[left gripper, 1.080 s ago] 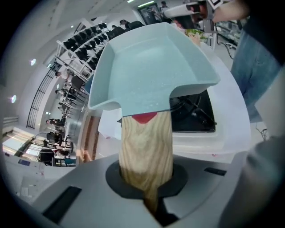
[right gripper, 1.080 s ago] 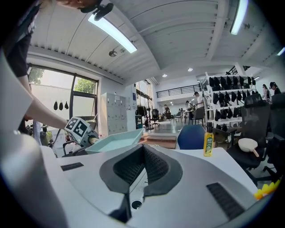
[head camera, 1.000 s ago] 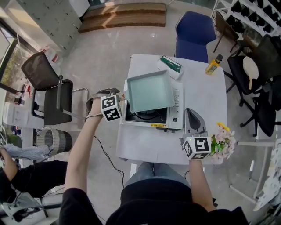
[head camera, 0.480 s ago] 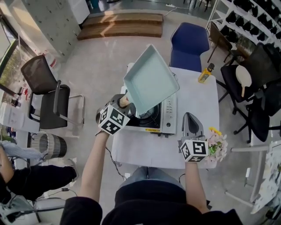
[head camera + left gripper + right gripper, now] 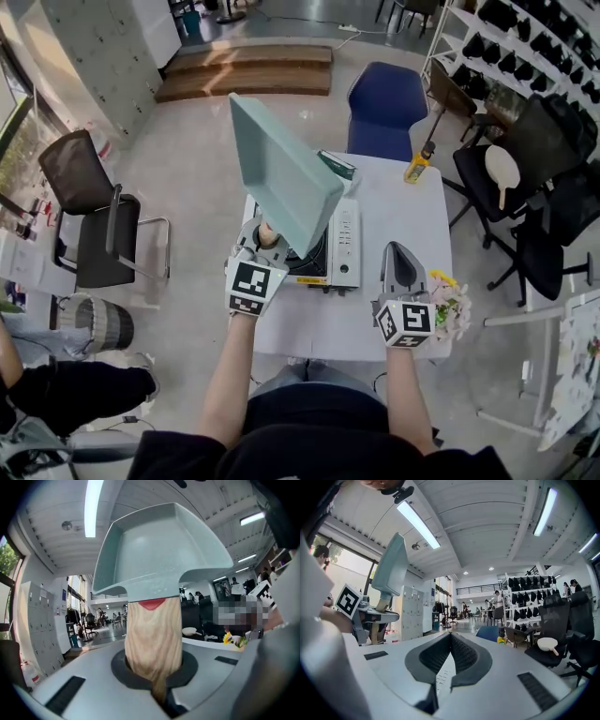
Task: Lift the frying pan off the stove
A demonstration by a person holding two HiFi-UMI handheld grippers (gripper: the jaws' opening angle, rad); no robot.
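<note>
The frying pan [image 5: 281, 173] is square and pale green, with a light wooden handle [image 5: 153, 634]. It hangs clear above the silver stove [image 5: 339, 246], tipped steeply so its open face points left and its far end points up. My left gripper [image 5: 265, 234] is shut on the handle just in front of the stove; in the left gripper view the pan [image 5: 159, 550] fills the upper frame. Over the table's front right, my right gripper [image 5: 401, 248] is shut with nothing in it. The right gripper view has the pan [image 5: 391, 569] at the left.
The stove stands on a white table [image 5: 403, 211] with a yellow bottle [image 5: 415, 167] at the back right, a green-and-white box [image 5: 337, 167] behind the stove and flowers [image 5: 448, 305] at the right edge. A blue chair [image 5: 389, 98] is behind and a black chair [image 5: 89, 216] to the left.
The pan lay nearly flat over the stove; it has since risen and tipped steeply upward. My left gripper swung from the stove's left side to its front. The right gripper barely moved.
</note>
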